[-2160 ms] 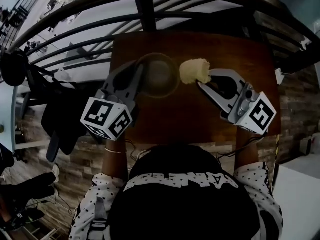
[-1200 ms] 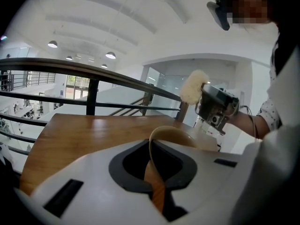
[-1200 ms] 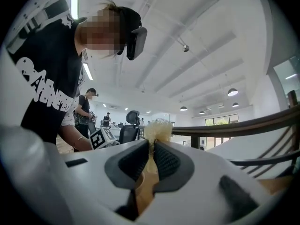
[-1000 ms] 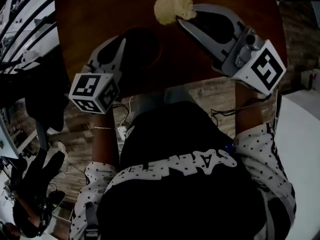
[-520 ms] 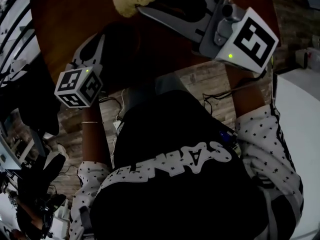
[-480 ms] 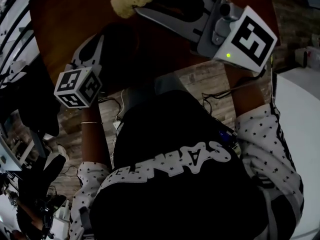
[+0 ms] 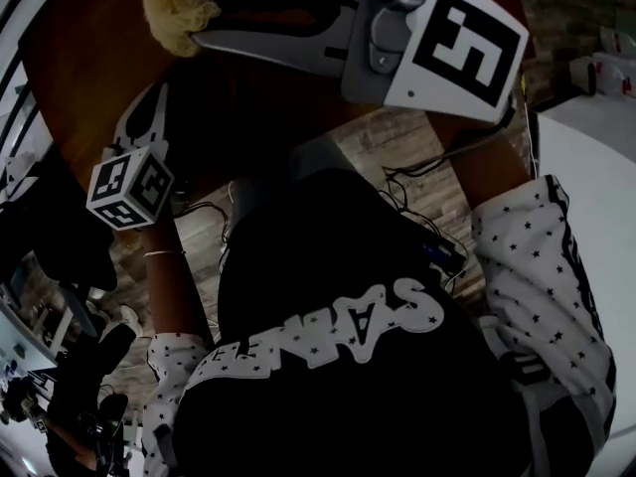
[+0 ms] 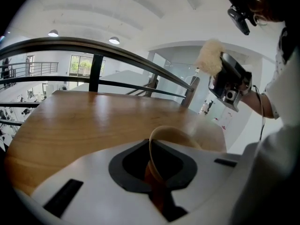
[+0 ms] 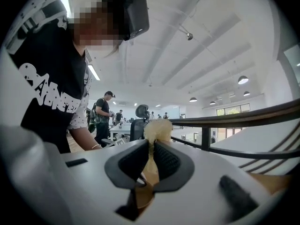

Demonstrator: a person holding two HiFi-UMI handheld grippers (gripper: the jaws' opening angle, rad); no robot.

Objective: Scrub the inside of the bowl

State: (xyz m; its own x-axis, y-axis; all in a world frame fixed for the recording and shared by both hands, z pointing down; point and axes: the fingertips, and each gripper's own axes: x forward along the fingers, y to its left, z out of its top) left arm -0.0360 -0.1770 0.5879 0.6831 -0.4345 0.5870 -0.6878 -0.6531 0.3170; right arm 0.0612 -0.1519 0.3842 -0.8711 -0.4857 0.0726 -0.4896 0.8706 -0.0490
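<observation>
My left gripper point(image 8: 152, 146) is shut on the near rim of the tan bowl point(image 8: 187, 136), whose thin edge runs down between its jaws. The bowl hangs tilted over the wooden table point(image 8: 89, 121). In the head view the left gripper point(image 7: 152, 95) is small at the upper left, and the bowl is lost in the dark beside it. My right gripper point(image 7: 202, 34) is raised close under the head camera, shut on a pale yellow fluffy sponge point(image 7: 174, 10). That sponge point(image 9: 157, 128) sticks out past its pads. From the left gripper view the sponge point(image 8: 209, 55) is up in the air, apart from the bowl.
A dark metal railing point(image 8: 117, 53) runs along the table's far side. The table's near edge point(image 7: 248, 172) lies just in front of the person's body. An office chair point(image 9: 139, 121) and people stand far off in the right gripper view.
The head camera has tipped down toward the body. My right gripper has risen with the sponge and swung left, now much larger in view. The left gripper keeps its hold on the bowl.
</observation>
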